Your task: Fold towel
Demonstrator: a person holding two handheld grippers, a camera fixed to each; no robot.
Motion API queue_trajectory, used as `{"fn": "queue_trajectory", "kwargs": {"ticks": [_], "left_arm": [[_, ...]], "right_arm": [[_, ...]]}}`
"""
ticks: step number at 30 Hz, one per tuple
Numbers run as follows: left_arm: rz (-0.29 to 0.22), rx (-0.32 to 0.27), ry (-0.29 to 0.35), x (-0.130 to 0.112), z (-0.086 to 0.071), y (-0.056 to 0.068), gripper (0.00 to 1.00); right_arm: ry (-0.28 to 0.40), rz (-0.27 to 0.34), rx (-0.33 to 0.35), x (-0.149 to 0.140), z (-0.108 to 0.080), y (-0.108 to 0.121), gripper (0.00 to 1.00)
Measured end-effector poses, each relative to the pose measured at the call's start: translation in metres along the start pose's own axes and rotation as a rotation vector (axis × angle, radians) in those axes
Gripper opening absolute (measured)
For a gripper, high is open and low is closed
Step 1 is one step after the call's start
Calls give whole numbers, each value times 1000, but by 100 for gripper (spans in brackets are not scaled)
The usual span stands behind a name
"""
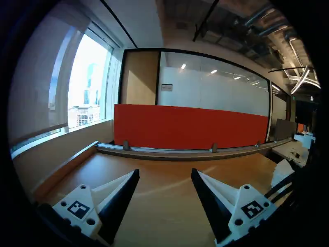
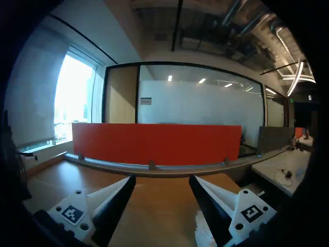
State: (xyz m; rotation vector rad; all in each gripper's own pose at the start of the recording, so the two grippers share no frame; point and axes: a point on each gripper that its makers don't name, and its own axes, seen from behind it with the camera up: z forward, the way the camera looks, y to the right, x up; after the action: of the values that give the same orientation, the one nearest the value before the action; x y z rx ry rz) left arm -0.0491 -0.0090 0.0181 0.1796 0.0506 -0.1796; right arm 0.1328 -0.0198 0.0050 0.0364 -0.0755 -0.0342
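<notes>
My left gripper (image 1: 164, 171) stands open above a bare wooden table (image 1: 164, 206), with nothing between its fingers. At the right edge of the left gripper view lies a white folded cloth, likely the towel (image 1: 283, 169), with dark parts of what may be the other gripper just below it. My right gripper (image 2: 161, 177) is also open and holds nothing. A strip of white ribbed fabric (image 2: 200, 230), probably the towel, lies on the table just inside its right finger (image 2: 214, 206), low in the right gripper view.
A red divider panel (image 1: 189, 127) runs along the table's far edge, with a glass wall behind it. A bright window (image 1: 86, 90) and a wooden ledge are on the left. A white desk (image 2: 283, 173) with cables stands to the right.
</notes>
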Motion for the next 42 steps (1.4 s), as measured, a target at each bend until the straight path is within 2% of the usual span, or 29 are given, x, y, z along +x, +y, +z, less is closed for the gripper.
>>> {"fn": "queue_trajectory", "kwargs": {"ticks": [9,15,21,33,42], "left_arm": [[-15,45,32,-20,2,-16,93],[-1,66,65,-34,2,-27,93],[5,74,74,-60,6,-38,93],[20,62,101,-110,17,-45,93],[15,59,124,-125,18,-50,93]], "right_arm": [[2,48,40,5,-1,-18,100],[-10,49,46,2,1,-18,100],[2,33,39,-3,5,-20,100],[7,2,64,-44,13,-42,100],[35,-15,84,-52,18,-51,100]]}}
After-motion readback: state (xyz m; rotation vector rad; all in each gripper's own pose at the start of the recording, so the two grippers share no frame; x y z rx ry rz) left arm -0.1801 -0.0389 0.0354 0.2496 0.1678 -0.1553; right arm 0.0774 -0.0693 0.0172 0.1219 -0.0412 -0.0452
